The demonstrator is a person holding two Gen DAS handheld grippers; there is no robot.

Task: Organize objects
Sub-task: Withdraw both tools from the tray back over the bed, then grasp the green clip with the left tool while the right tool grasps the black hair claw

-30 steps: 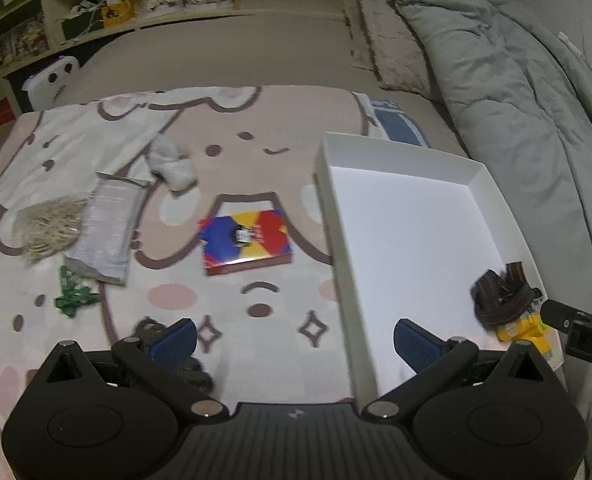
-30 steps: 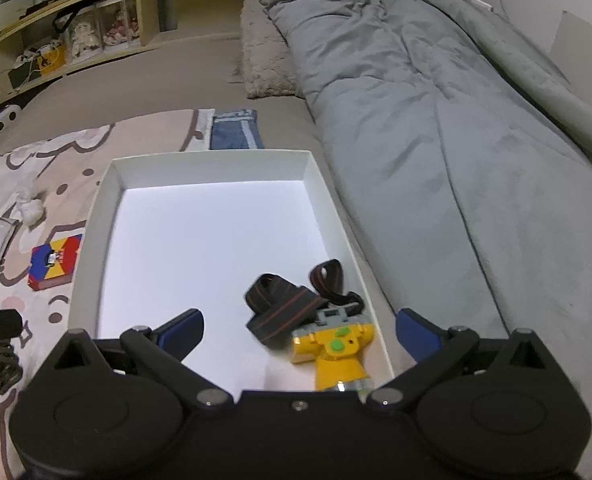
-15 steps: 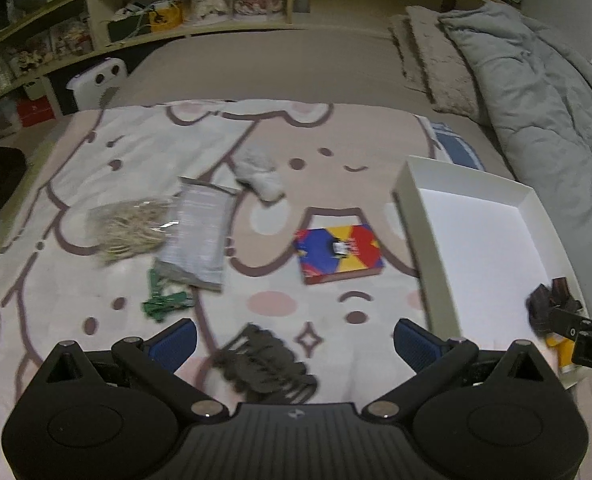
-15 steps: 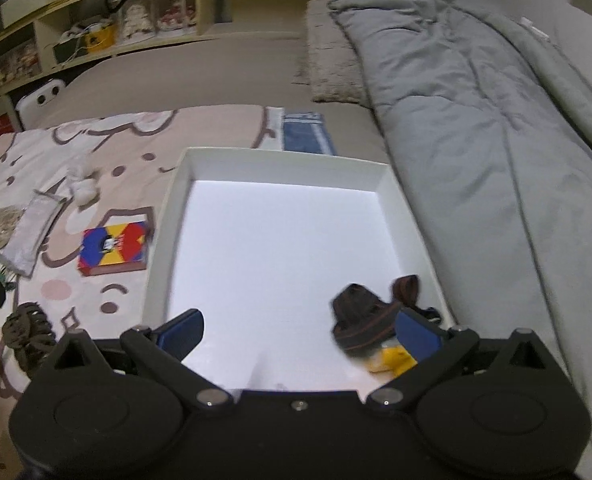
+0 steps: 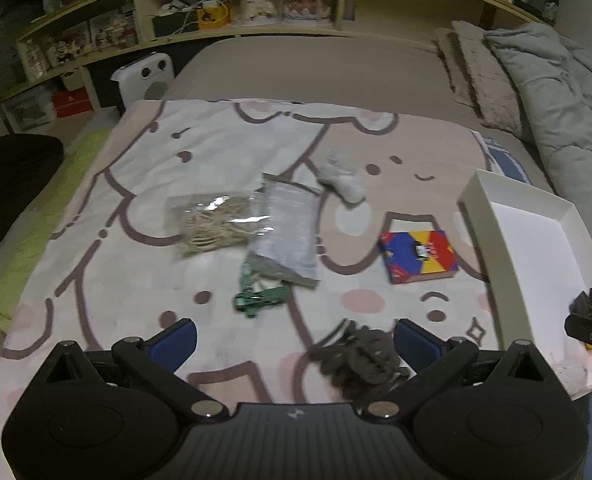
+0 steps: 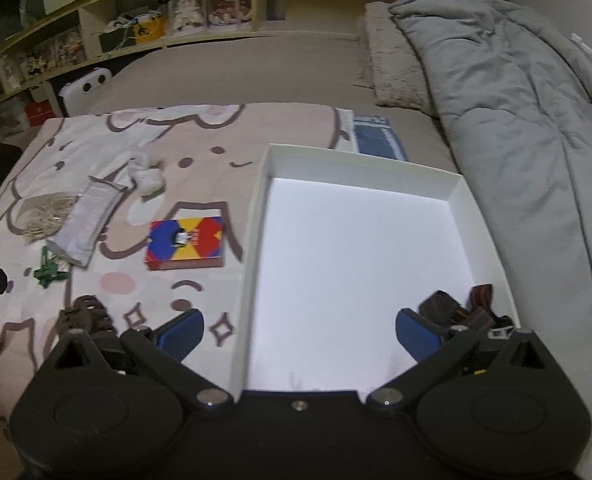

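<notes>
Surface: a bed spread with a cartoon-print blanket (image 5: 143, 184) in pink and white; tan sheet beyond it. Room: a wooden shelf (image 5: 255, 4) of figurines and boxes runs along the far wall; one white appliance (image 5: 145, 78) stands on the floor ahead-left of the left hand-held gripper; a grey duvet (image 6: 528, 112) lies ahead-right of the right one.

Left hand-held gripper (image 5: 293, 338): released, blue pads spread wide, nothing between them.

Items, left to right from the left gripper:
- One clear bag of rubber bands (image 5: 215, 226), ahead and left of centre.
- One green toy (image 5: 257, 300), just ahead, a little left of the gap.
- One grey foil pouch (image 5: 289, 234), ahead, overlapping the bag's right edge and the toy's far end.
- One white crumpled cloth (image 5: 342, 178), farther ahead, just past the pouch.
- One dark brown hair claw (image 5: 362, 358), close in, just inside the right finger (image 5: 416, 344).
- One red-blue-yellow box (image 5: 418, 256), ahead-right.
- One white tray (image 5: 492, 240), far right.

Right hand-held gripper (image 6: 300, 332): released, pads wide apart, straddling the tray's left wall. One dark strap (image 6: 456, 312) lies inside the tray's near right corner, directly behind the right finger (image 6: 418, 332). One folded blue cloth (image 6: 378, 140) sits beyond the tray's far rim.
</notes>
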